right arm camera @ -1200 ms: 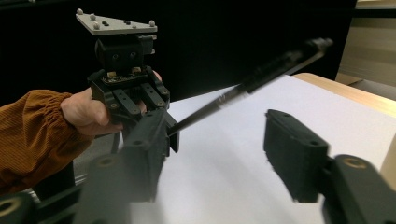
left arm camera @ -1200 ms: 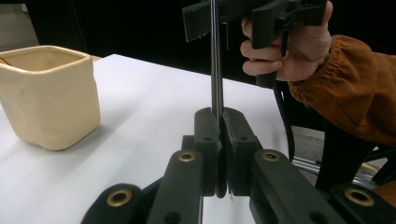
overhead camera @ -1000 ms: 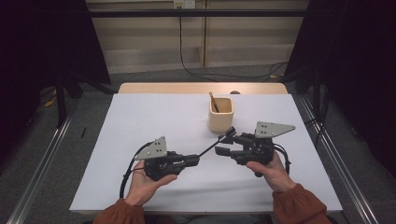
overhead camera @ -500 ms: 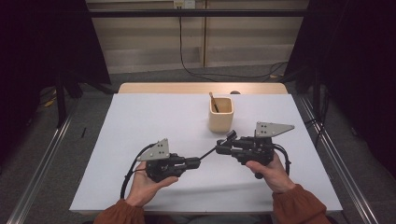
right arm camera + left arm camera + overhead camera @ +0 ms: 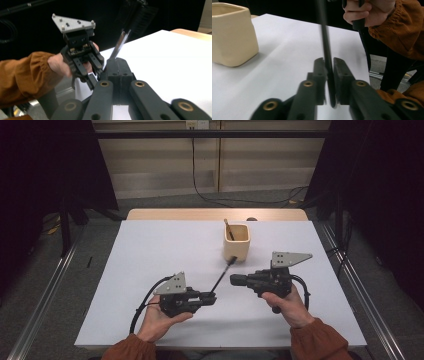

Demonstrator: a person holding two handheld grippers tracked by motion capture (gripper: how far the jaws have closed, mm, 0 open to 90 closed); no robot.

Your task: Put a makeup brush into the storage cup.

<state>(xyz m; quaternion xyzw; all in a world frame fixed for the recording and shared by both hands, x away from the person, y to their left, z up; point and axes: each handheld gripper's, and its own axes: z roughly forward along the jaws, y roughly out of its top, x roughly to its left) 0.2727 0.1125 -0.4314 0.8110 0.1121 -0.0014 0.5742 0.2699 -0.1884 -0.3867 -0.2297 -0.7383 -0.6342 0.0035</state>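
Left gripper (image 5: 328, 82) jaws pinching black brush (image 5: 325, 47), bristles seen in right gripper view, right gripper (image 5: 118, 75) jaws pressed together

We find no legible text, label, brand, number or sign on any surface in these views.

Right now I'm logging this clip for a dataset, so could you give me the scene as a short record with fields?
surface: white table
container: cream cup, upright, a brown stick standing in it
left gripper: fingers shut on a thin black brush, held by its lower end
brush direction: slants up toward the cup, bristled end away from the gripper
right gripper: fingers together, holding nothing, beside the brush
hands: one on each gripper, orange sleeves
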